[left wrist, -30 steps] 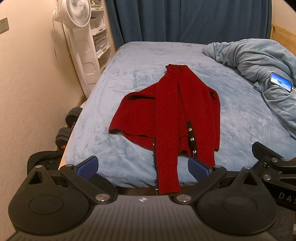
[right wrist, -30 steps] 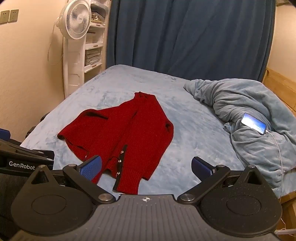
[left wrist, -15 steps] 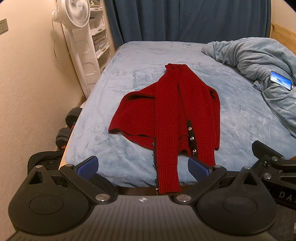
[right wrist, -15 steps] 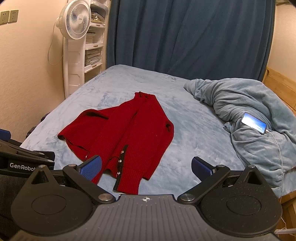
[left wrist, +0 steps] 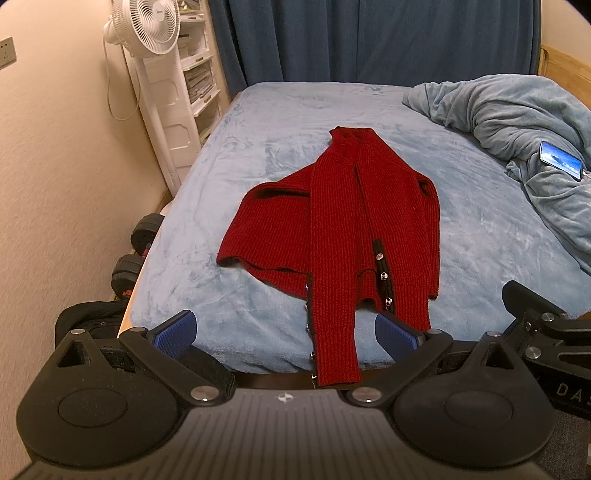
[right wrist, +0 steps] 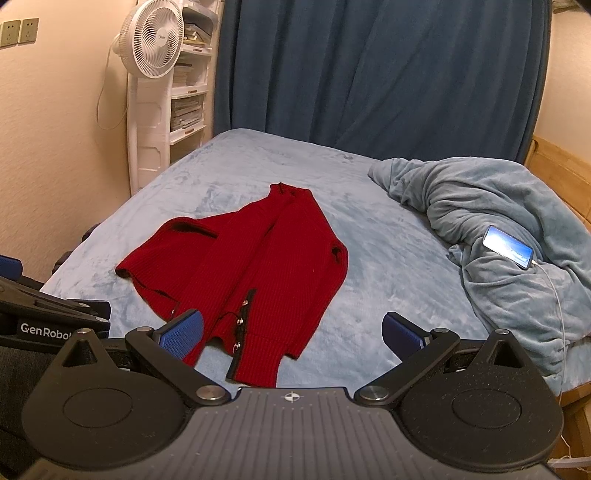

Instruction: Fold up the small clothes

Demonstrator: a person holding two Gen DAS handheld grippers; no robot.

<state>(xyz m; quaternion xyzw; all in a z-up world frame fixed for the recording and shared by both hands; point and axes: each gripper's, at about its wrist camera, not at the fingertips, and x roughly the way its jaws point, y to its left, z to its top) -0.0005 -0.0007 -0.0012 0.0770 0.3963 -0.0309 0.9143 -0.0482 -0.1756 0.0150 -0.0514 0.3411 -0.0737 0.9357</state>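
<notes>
Black tool [left wrist: 286, 334], blue ribbed pads [left wrist: 173, 334]

a ribbed red knit cardigan [left wrist: 354, 236] with shiny metal snaps lies on a plush, matt blue bed cover [left wrist: 258, 155]; a fleecy blanket [right wrist: 498, 229] holds a glossy phone [right wrist: 509, 252] beside matt black plastic grippers.

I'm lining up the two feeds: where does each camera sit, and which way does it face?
Left wrist: on the left tool, at the bed's foot, facing the red cardigan; its open fingers and the right tool's edge show.
Right wrist: on the right tool, further right, facing the cardigan obliquely; the left tool shows at left.
Shared: cardigan, blanket, phone, fan.
</notes>
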